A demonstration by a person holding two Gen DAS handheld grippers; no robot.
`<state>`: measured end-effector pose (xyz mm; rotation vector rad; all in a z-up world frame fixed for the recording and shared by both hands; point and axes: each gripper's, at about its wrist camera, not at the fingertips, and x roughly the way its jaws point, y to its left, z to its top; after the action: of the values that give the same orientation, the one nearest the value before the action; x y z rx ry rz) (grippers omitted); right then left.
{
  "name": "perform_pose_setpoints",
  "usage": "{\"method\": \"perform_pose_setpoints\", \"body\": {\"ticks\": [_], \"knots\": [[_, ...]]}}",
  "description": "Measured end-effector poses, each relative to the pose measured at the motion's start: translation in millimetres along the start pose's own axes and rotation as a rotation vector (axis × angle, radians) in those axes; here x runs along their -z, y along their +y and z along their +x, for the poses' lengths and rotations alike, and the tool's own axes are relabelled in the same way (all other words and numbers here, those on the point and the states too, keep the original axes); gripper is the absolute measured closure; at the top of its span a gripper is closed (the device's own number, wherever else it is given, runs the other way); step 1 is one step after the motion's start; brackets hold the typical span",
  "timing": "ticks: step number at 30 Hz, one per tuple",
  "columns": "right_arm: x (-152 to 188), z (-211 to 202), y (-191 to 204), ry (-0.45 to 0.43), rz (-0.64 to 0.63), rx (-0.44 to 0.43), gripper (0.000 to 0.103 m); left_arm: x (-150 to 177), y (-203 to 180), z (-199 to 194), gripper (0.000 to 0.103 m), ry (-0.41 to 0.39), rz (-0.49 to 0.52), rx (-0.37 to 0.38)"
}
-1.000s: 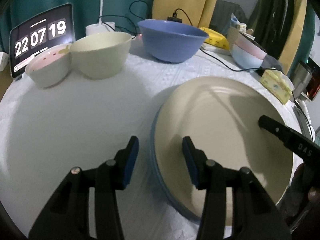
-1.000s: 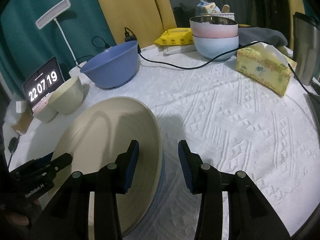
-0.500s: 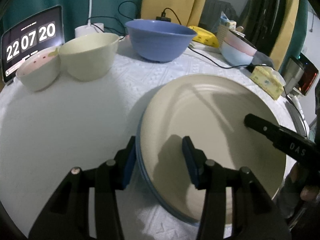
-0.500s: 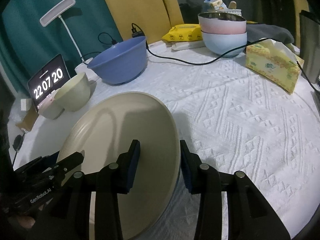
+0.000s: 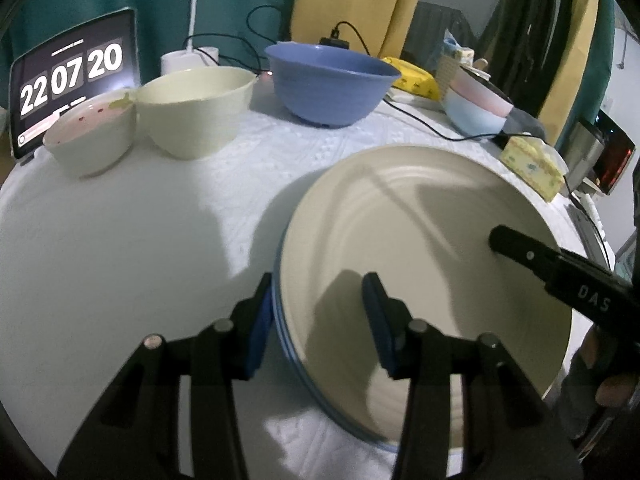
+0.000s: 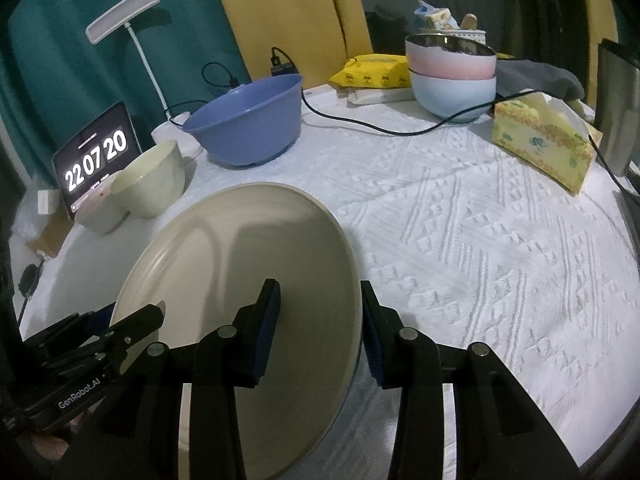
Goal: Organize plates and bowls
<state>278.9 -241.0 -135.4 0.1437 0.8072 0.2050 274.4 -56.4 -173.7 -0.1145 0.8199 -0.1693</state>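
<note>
Straddling the left rim of the cream plate [image 5: 420,240] with the left tongs [image 5: 318,316], spread, with one pad just outside the rim and the other over the plate's floor, pinching nothing. Doing likewise at the opposite, right rim with the right tongs [image 6: 320,316], also spread and gripping nothing as far as can be told. Resting the cream plate on a blue plate [image 5: 296,364], showing only as a thin edge underneath, both sitting at the near side of the white-clothed surface [image 5: 120,240]. Leaving the large blue bowl [image 5: 332,80], the cream bowl [image 5: 192,108] and the small pink-lined bowl [image 5: 88,140] in a row at the far left, well apart from the plates, and the stacked pink and pale blue bowls [image 6: 452,76] at the far right near a tissue box [image 6: 540,144]. Probably preparing to take hold of the plates from both sides. Risking a slip if closing on the smooth, sloping rim with only the pad tips. Risking catching just the top plate and dragging or dropping the blue one beneath. Risking a tilt and a slide if lifting one side sooner than the other. Risking snagging the black cable [image 6: 360,124] if carrying the plates toward the far side.
</note>
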Motion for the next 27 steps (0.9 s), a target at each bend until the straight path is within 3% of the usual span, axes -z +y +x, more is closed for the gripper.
{"method": "perform_pose_setpoints", "body": {"ticks": [27], "knots": [[-4,1,111,0.013,-0.142,-0.029,0.062,14,95,-51,0.058,-0.068,-0.127,-0.036]]}}
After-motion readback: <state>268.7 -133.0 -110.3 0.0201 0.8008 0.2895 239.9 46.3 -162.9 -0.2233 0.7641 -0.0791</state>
